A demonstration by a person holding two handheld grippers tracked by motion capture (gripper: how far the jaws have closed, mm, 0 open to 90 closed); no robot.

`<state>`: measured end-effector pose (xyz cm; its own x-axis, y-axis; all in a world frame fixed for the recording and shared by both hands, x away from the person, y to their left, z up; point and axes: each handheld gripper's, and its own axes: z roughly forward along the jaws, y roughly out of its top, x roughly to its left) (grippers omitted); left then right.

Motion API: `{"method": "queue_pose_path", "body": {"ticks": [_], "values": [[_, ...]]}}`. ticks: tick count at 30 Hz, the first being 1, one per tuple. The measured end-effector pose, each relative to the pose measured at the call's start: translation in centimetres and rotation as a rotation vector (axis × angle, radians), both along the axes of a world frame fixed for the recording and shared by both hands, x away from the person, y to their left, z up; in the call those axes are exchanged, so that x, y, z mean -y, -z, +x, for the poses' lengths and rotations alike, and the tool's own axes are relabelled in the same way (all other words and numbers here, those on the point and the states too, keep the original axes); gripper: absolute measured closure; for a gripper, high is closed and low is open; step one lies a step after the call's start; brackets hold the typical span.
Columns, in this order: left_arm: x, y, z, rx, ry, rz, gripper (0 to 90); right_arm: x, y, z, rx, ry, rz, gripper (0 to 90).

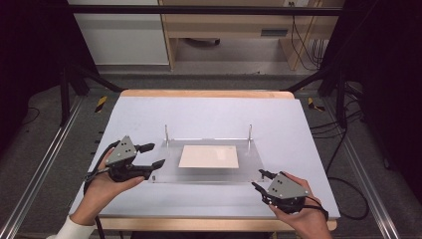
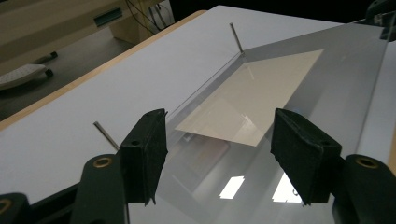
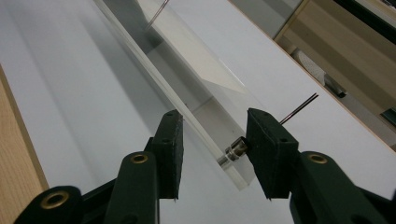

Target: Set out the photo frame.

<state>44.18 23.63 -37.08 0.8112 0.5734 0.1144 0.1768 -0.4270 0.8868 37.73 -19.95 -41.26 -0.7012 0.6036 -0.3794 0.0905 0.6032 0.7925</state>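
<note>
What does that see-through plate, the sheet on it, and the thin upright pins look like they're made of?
The plate looks like clear acrylic: glossy, reflecting lights, with a thick see-through edge. The sheet seems matte cream paper or card. The pins look like thin metal rods, grey with a slight shine.

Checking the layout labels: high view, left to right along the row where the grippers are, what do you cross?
left gripper → clear acrylic plate with the cream sheet on it → right gripper. Both grippers sit at the plate's near corners.
</note>
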Motion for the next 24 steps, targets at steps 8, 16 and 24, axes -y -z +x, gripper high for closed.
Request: {"method": "queue_pose_path", "body": {"ticks": [8,16,24], "values": [[1.1,-0.6,-1.5,0.028,0.067,0.059,33.9,0.0,-0.2,0.1,-0.004,0.002,-0.002,57.8],[2.5,-0.4,-2.5,0.052,0.120,0.130,33.2,0.0,-0.4,0.2,-0.007,0.004,-0.001,57.9],[3.6,0.0,-3.1,0.056,0.131,0.198,38.9,0.0,-0.6,0.3,-0.006,0.007,-0.001,58.0]]}}
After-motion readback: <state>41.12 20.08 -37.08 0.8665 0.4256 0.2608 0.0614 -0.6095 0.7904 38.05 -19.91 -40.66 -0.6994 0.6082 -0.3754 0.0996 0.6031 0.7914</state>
